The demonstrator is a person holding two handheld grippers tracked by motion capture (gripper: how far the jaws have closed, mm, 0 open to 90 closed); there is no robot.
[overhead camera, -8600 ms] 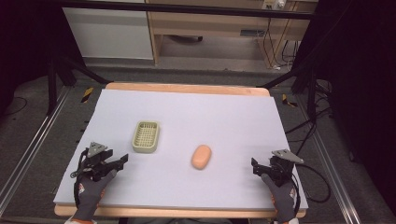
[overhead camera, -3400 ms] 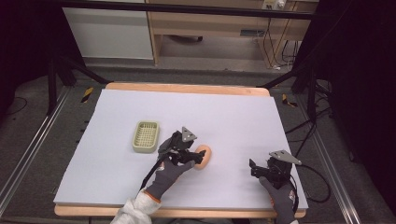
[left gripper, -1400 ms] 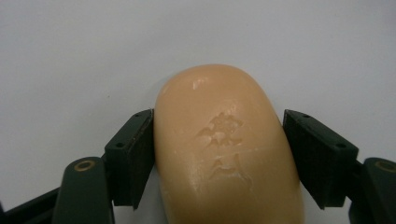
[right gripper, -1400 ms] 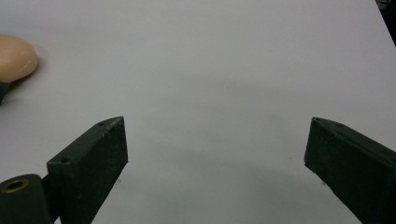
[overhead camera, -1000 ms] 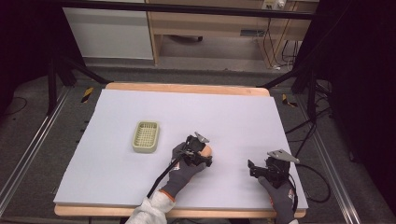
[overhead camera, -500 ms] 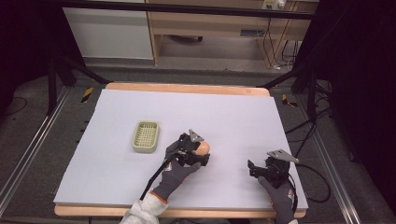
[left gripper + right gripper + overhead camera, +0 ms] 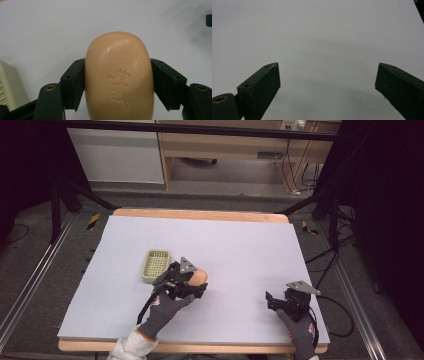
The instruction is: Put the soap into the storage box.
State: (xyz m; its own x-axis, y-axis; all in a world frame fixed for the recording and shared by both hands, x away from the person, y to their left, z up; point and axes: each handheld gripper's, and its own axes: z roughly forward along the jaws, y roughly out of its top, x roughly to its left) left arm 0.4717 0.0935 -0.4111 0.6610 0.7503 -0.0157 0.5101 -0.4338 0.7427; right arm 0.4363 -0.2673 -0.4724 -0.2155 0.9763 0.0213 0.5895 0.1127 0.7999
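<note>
Peach soap: the smooth, rounded peach-coloured bar of soap (image 7: 119,80) sits clamped between your left gripper's two black jaws, its embossed face turned up toward that gripper's camera; in the high view the soap (image 7: 199,276) is near the middle of the table, just right of the tray.
Left gripper: your left gripper (image 7: 186,282) is clenched on the bar across its narrow width, one pad flat against each long side, which I judge is why it sits square and does not twist.
Height: whether the bar rests on the sheet or is just clear of it I cannot tell.
Pale green tray: the small, slatted, pale green plastic tray (image 7: 155,266) lies just beside your left hand, on its far left; its corner (image 7: 10,87) also shows at the left edge of the left gripper view. It looks like the likely home for the soap, hence the grip that leaves the bar's underside free to be set down.
Right gripper: your right gripper (image 7: 288,300) rests near the table's right front corner, well apart from the soap, jaws spread wide with nothing between them, parked out of the way.
Lilac sheet: the plain pale lilac table cover (image 7: 240,245) is bare ahead of the right gripper (image 7: 327,85).
</note>
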